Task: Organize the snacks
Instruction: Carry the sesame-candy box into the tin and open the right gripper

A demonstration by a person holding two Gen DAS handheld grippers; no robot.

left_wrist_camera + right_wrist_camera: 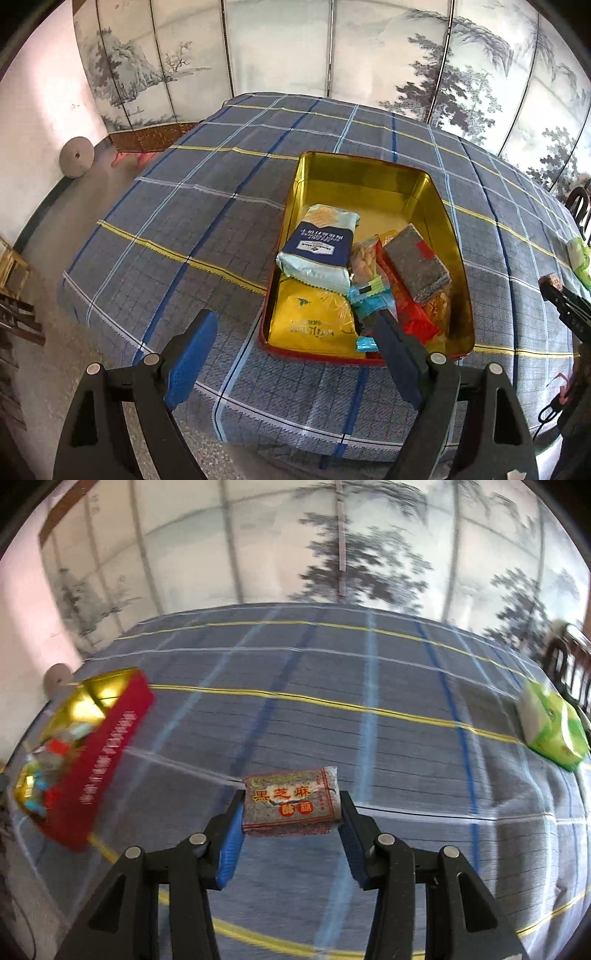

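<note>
Right gripper (291, 812), jaws clamped on grey sesame-cake packet (291, 801), should carry it level over tin (110, 746) and release low; left gripper (295, 332) jaws apart, empty.

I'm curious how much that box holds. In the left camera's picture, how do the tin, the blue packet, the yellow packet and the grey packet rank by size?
Largest to smallest:
1. tin
2. yellow packet and blue packet: they look alike; the yellow one is nearer and partly covered, so unsure
3. grey packet
</note>
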